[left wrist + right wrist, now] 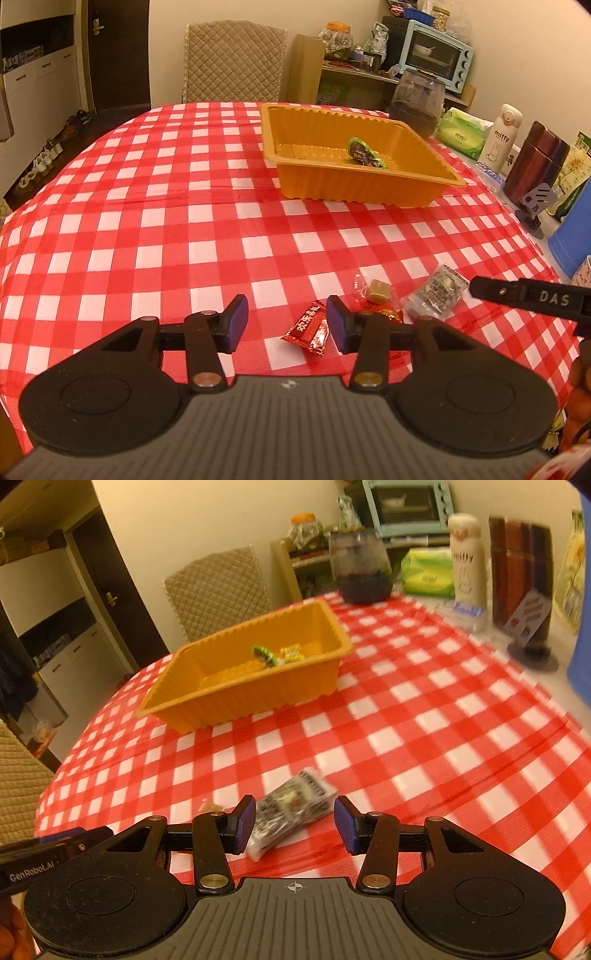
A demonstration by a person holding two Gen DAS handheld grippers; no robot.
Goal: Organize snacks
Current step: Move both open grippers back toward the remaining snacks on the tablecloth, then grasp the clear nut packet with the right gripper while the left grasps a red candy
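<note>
An orange tray (354, 184) stands at the far side of the checked table with a green snack (365, 151) in it. My left gripper (287, 306) hangs open over a red snack packet (308, 332), which lies just below the jaws and untouched. To its right lie a clear-wrapped beige candy (376, 290) and a grey packet (439, 291). My right gripper (295, 802) is open around that grey packet (288, 819); the pads stand clear of it. In the right wrist view the tray (207, 716) also holds a yellow snack (291, 652).
Along the table's right edge stand a dark jar (417, 103), a green tissue pack (461, 133), a white bottle (504, 136), a brown canister (535, 158) and a blue container (572, 229). A quilted chair (236, 62) is behind the table.
</note>
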